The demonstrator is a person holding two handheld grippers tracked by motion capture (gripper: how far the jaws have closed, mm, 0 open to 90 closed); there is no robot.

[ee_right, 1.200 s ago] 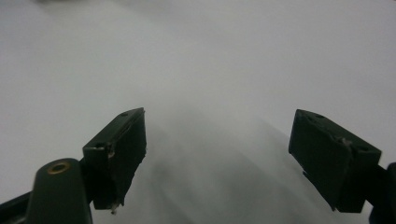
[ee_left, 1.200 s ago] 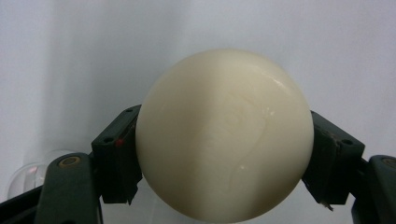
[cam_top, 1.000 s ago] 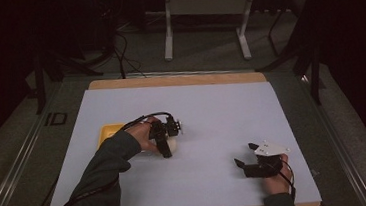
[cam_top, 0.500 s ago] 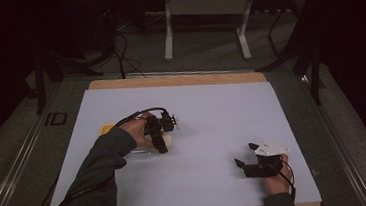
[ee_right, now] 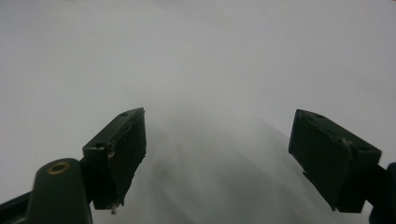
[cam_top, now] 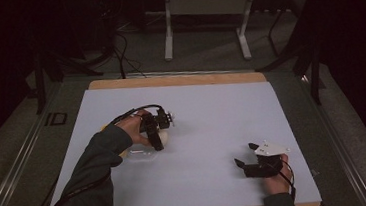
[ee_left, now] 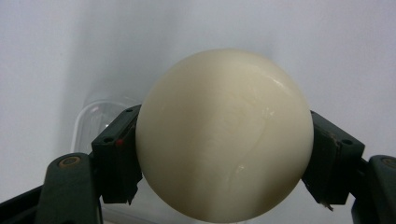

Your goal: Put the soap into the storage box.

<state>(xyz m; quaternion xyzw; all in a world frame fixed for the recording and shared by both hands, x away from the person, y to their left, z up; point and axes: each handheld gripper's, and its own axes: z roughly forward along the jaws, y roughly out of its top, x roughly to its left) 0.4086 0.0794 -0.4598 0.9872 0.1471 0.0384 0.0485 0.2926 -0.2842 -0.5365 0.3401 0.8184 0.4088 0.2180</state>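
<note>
Between the left gripper's point(ee_left: 224, 154) black jaws sits a smooth, glossy cream ball point(ee_left: 224, 135).

Left hand-held gripper point(cam_top: 159, 135) with ball point(ee_left: 224, 135), nearer the person.

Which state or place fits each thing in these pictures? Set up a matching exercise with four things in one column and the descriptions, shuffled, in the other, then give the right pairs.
Column one
1. left gripper
2. right gripper
3. cream ball
4. clear plastic container

Column two
a. jaws apart, nothing between them
b. lies on the white sheet behind the held thing
c. jaws closed on a round thing
d. clamped on both sides by black pads

Pairs: 1-c, 2-a, 3-d, 4-b
</note>
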